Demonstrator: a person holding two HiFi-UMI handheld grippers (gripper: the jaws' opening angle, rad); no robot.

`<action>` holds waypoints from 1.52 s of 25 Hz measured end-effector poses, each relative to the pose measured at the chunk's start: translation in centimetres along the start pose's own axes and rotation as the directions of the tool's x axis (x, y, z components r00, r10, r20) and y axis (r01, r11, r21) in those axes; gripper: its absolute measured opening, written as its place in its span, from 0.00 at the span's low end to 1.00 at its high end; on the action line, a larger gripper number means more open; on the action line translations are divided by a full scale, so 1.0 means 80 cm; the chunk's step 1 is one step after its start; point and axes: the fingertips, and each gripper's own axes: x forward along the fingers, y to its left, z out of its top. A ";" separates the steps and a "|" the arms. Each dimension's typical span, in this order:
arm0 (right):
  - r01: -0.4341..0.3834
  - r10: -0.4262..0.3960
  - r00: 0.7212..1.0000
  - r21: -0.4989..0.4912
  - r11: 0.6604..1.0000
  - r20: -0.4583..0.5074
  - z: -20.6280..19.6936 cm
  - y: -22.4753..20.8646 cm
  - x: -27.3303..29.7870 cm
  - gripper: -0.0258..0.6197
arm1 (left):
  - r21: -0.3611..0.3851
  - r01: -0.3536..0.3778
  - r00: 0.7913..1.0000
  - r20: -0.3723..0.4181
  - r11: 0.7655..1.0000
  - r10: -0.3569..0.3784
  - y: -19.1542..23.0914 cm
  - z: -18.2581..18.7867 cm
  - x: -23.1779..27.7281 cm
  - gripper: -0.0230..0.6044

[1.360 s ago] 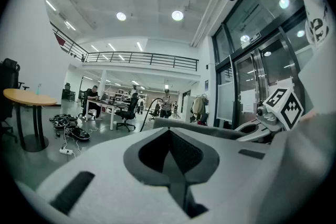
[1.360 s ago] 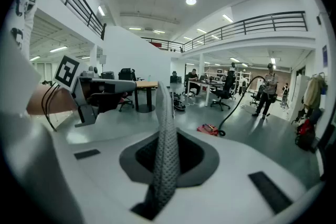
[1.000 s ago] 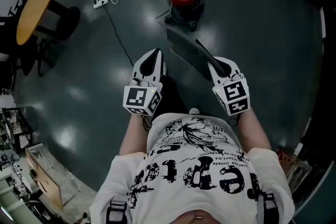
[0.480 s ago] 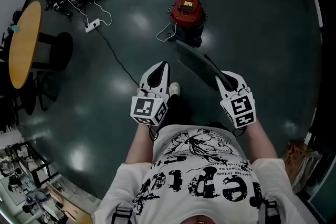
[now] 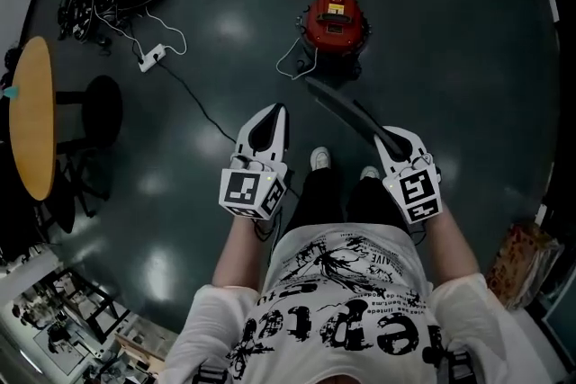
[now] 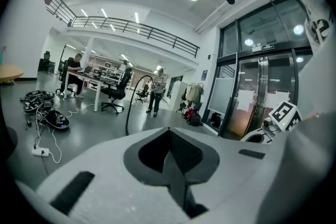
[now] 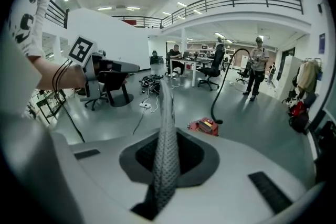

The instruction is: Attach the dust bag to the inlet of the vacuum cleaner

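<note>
Bag [image 5: 346, 111] juts from my right claw [image 5: 389, 138] in the head view, pointing at the red vacuum [image 5: 335, 18] on the floor [image 5: 468, 58], well apart. Left gripper view: my left claw [image 6: 170, 136] is closed tight, empty. Right gripper view: jaws nearly together, pinching the bag's edge.

Person in short sleeves, a white gripper in each hand.
White T-shirt [image 5: 351, 301] with black print and lettering; black trousers [image 5: 328, 193]; white shoes [image 5: 319, 158]. Left gripper [image 5: 277, 114] and right gripper [image 5: 385, 136] have white shells, with a dark grey recess round the fingers [image 6: 185, 153] and black slot marks either side. Behind them sits a cube [image 5: 250, 192] of black-and-white square markers. Thin black cables [image 7: 59, 77] trail at the left wrist.
</note>
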 end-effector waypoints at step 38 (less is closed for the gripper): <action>-0.314 0.296 0.947 -0.163 0.935 -0.124 -0.345 -0.115 0.460 0.07 | 0.146 0.253 0.964 -0.128 0.956 -0.235 0.163 -0.403 0.471 0.04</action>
